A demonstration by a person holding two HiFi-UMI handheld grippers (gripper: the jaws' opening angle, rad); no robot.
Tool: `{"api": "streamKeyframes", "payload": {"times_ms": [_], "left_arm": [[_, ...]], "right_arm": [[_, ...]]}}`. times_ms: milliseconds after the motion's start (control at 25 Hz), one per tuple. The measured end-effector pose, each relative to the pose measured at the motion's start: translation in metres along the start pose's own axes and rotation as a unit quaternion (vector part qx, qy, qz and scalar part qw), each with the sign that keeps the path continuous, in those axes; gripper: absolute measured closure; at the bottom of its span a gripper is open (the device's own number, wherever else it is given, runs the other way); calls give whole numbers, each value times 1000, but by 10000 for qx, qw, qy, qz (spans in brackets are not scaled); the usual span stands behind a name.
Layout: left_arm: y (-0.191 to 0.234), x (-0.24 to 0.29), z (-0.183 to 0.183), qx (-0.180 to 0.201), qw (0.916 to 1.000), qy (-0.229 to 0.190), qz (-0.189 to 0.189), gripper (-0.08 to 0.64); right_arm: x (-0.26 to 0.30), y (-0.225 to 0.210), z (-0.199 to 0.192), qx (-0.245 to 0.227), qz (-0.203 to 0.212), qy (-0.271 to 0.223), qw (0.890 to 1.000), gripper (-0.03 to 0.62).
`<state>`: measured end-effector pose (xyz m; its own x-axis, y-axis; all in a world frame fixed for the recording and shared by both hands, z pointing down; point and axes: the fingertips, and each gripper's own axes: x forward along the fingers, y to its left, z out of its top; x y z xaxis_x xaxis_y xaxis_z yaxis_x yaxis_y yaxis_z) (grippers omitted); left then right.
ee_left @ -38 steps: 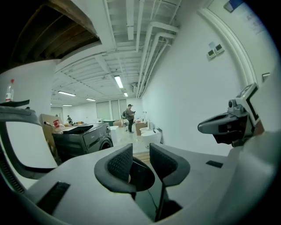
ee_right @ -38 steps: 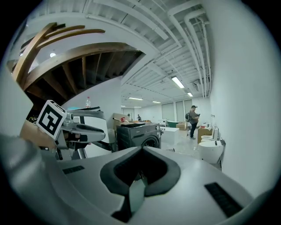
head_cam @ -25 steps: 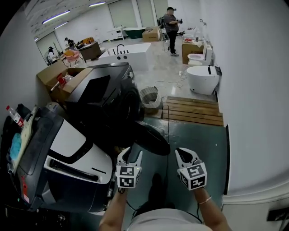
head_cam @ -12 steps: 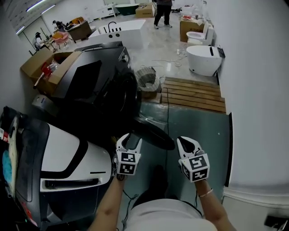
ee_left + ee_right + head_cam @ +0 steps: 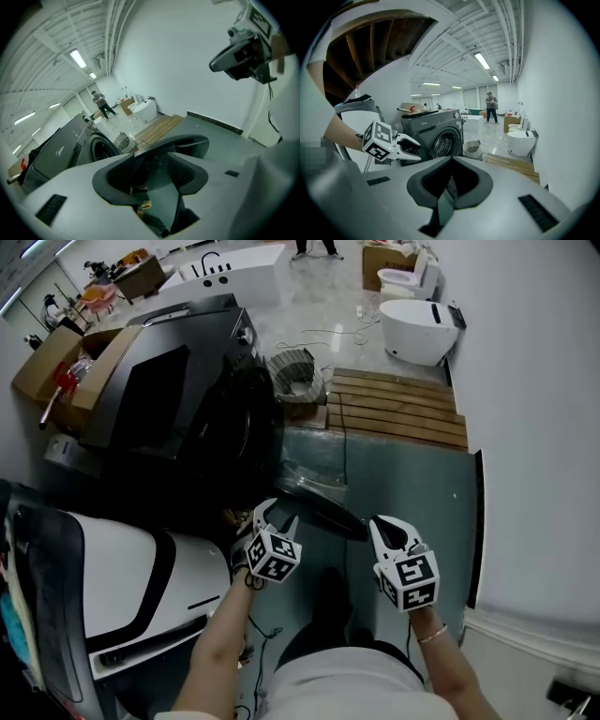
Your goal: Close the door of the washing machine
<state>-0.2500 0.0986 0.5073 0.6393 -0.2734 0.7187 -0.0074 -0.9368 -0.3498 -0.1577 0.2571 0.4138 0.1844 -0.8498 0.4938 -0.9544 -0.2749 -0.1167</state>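
The washing machine (image 5: 178, 395) is the black unit at the upper left of the head view. Its door (image 5: 323, 507) is open. It is swung out from the front over the floor (image 5: 412, 484) and is clear of the drum opening (image 5: 444, 144).

Your left gripper (image 5: 277, 517) is just beside the door's left end, on the side nearer the machine. Its fingers stand apart and have just been opening. In the left gripper view, the door's dark rim (image 5: 187, 143) shows in the gap ahead of them, and the pads do not press on it. No view settles whether a finger touches the door.

Your right gripper (image 5: 386, 526) is near the door's right tip, apart from it. Its fingers are together, with nothing between them.

A white appliance (image 5: 122, 568) stands just beside the machine at lower left. Beyond the door, a basket (image 5: 295, 371) sits next to a wooden pallet (image 5: 398, 409).
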Motion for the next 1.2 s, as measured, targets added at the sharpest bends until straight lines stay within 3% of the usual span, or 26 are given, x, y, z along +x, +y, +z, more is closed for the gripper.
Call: {"api": "streamKeyframes", "payload": {"times_ms": [240,400,520,680,840,1200], "left_arm": [[2,42,-3,1144,9911,450,-505,314],[-3,60,-2,2197,9706,592,-787,311],[-5,73,-1,2594,9581,696,-992,314],[-4,88,-2,2613,9516,906,-1340,324],[0,93,5,2411,9534,996,-1515,322],[9,121,28,2268,9562,1140,-1460,352]], "right_arm": [[26,-6,-11,142,-48,267,9995,585],[35,-13,-14,227,-93,320,9992,585],[40,-16,-14,284,-136,349,9989,584],[49,-23,-13,290,-190,370,9987,585],[56,-27,-10,314,-226,397,9985,585],[63,-41,-3,316,-376,412,9979,584]]}}
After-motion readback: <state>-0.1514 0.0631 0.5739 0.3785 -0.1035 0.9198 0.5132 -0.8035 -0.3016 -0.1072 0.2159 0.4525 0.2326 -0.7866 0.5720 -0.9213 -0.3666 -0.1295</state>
